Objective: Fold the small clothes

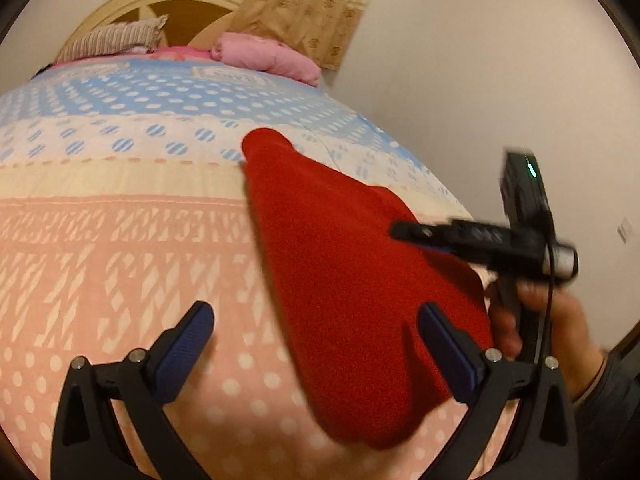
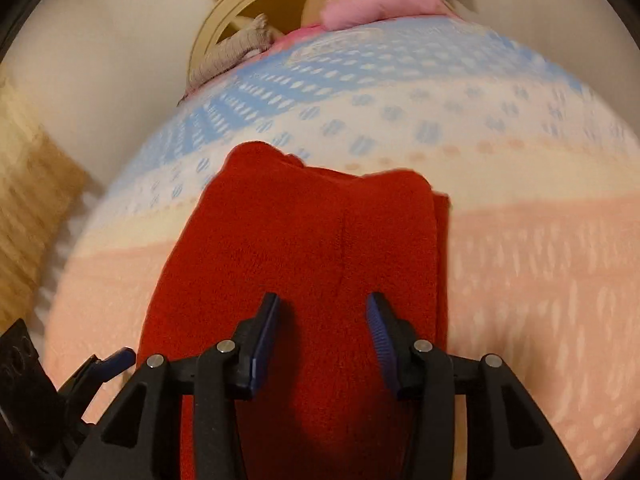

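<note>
A red fleece garment (image 1: pixel 352 280) lies folded lengthwise on the patterned bedspread (image 1: pixel 120 240). My left gripper (image 1: pixel 316 332) is open and empty, its right finger at the garment's near edge. My right gripper (image 2: pixel 323 320) is open just above the garment (image 2: pixel 304 248), with the cloth showing between the fingers and nothing pinched. In the left wrist view the right gripper (image 1: pixel 460 236) reaches over the garment's right side, held by a hand (image 1: pixel 540 312). The left gripper's fingertip (image 2: pixel 116 360) shows at the lower left of the right wrist view.
The bedspread (image 2: pixel 520 260) has pink, cream and blue bands. A pink quilt roll (image 1: pixel 268 58) and a striped pillow (image 1: pixel 116 38) lie by the wooden headboard (image 1: pixel 180 0). A patterned curtain (image 1: pixel 308 4) hangs behind. A pale wall (image 1: pixel 500 60) runs along the bed's right.
</note>
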`<state>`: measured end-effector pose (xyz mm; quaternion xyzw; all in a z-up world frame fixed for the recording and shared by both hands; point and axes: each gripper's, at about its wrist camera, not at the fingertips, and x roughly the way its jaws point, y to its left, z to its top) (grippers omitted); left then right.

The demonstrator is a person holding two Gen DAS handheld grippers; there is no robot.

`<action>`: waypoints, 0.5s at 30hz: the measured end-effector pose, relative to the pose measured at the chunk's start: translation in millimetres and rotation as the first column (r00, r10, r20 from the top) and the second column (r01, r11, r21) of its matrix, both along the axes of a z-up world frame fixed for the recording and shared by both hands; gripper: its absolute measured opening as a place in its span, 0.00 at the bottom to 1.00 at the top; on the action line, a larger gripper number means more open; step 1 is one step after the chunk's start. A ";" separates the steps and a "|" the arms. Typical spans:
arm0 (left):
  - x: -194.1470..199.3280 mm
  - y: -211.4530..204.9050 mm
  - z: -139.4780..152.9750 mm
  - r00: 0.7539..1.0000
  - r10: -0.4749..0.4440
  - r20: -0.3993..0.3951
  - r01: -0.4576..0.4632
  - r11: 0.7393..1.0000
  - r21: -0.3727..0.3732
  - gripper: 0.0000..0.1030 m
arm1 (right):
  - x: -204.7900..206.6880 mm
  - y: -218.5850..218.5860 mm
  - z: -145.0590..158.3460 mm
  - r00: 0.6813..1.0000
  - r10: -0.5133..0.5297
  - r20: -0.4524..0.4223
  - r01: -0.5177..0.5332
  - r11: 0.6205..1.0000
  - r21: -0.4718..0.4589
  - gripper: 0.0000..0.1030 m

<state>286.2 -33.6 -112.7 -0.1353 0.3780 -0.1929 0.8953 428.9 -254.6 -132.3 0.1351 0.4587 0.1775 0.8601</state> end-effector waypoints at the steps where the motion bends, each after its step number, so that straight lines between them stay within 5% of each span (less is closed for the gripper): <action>1: 6.0 -3.2 -5.7 1.000 -0.001 -0.029 0.001 1.000 0.016 1.00 | -2.4 -11.0 -3.7 1.000 -0.007 0.012 0.006 0.998 0.055 0.44; 4: 15.5 -14.0 -23.1 0.994 -0.030 -0.107 0.036 0.998 0.055 1.00 | -5.1 -15.8 -4.3 0.999 0.024 0.031 -0.026 0.998 0.059 0.44; 12: 13.7 -14.0 -26.7 0.995 -0.042 -0.094 0.050 0.996 0.078 1.00 | -14.8 -3.7 -4.1 0.990 0.087 0.108 -0.083 0.995 -0.048 0.45; 15: 14.7 -15.6 -26.5 0.995 -0.044 -0.093 0.052 0.996 0.076 1.00 | -15.1 -5.0 8.2 0.986 0.091 0.140 -0.092 0.996 0.002 0.45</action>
